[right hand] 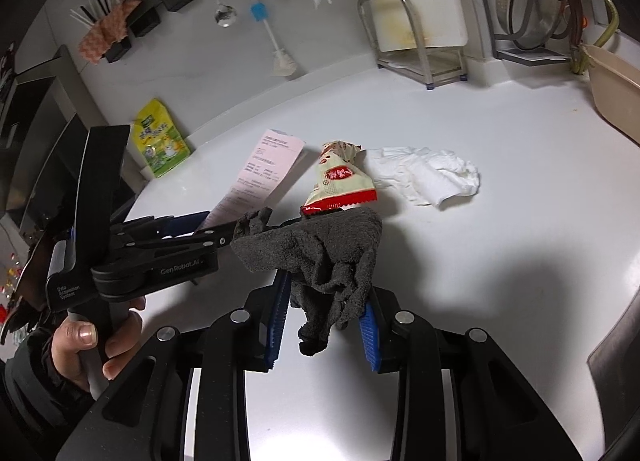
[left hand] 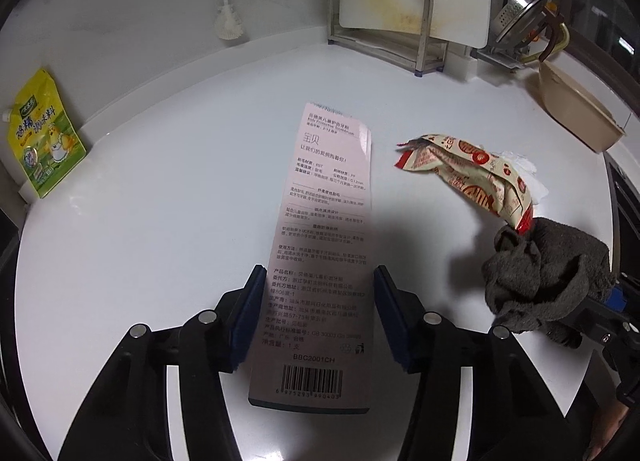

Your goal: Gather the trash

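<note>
Left wrist view: the left gripper point(left hand: 318, 301) straddles a long, flat pink card point(left hand: 326, 221) lying on the glossy white surface point(left hand: 160, 221); whether its pads press the edges is unclear. A crinkled foil wrapper point(left hand: 476, 177) lies beside it.

Right wrist view: the right gripper point(right hand: 324, 325) is clenched on a nubby grey cloth point(right hand: 320, 253) (its folds hide the wrapper's lower edge). A crumpled white tissue point(right hand: 432, 175) lies near.
</note>
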`<state>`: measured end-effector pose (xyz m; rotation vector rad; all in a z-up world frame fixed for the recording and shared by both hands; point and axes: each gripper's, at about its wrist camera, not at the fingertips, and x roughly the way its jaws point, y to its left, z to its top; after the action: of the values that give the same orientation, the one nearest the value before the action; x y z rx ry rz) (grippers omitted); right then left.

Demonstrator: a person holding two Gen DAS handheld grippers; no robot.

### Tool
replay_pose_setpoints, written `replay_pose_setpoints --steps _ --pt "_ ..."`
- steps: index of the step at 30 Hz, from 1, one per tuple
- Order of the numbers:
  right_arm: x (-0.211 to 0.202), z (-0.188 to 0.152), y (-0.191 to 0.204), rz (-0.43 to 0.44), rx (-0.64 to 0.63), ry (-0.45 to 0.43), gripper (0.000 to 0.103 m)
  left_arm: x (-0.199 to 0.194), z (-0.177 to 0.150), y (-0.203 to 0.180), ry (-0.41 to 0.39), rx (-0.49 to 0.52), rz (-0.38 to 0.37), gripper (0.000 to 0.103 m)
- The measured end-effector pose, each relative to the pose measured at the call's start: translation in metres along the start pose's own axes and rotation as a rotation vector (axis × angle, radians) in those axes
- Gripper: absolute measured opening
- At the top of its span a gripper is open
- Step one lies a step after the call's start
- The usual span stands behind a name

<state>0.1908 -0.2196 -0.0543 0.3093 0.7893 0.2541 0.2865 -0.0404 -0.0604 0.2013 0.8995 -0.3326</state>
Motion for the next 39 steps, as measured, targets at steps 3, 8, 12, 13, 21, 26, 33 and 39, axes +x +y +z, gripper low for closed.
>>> replay_pose_setpoints --steps 3,8,12,13,21,26,33,39 --pt "-0.004 -0.003 0.003 0.01 0.002 -0.007 0.031 -0.01 -0.002 0.002 -0.018 -0.009 0.001 0.053" --pt "-0.014 -0.007 0.008 0.022 0.009 -0.024 0.031 -0.031 -0.01 0.002 -0.054 -0.006 0.006 0.053" --pt "-0.025 -0.005 0.011 0.045 0.023 -0.044 0.031 -0.048 -0.014 -0.003 -0.073 -0.003 -0.004 0.053" --pt "-0.029 -0.004 0.012 0.051 0.023 -0.053 0.031 -0.053 -0.015 -0.004 -0.079 -0.002 -0.006 0.053" --pt "-0.062 -0.007 0.026 0.059 0.002 -0.109 0.031 -0.086 -0.025 -0.008 -0.116 -0.007 -0.013 0.052" --pt "-0.085 -0.008 0.033 0.073 -0.014 -0.152 0.031 -0.103 -0.032 -0.013 -0.111 -0.01 -0.037 0.012" --pt "-0.103 -0.012 0.04 0.067 -0.03 -0.172 0.031 -0.118 -0.044 -0.017 -0.124 -0.015 -0.039 0.013" --pt "-0.088 -0.025 0.032 0.046 -0.014 -0.117 0.031 -0.118 -0.055 -0.01 -0.109 -0.045 -0.071 0.013"
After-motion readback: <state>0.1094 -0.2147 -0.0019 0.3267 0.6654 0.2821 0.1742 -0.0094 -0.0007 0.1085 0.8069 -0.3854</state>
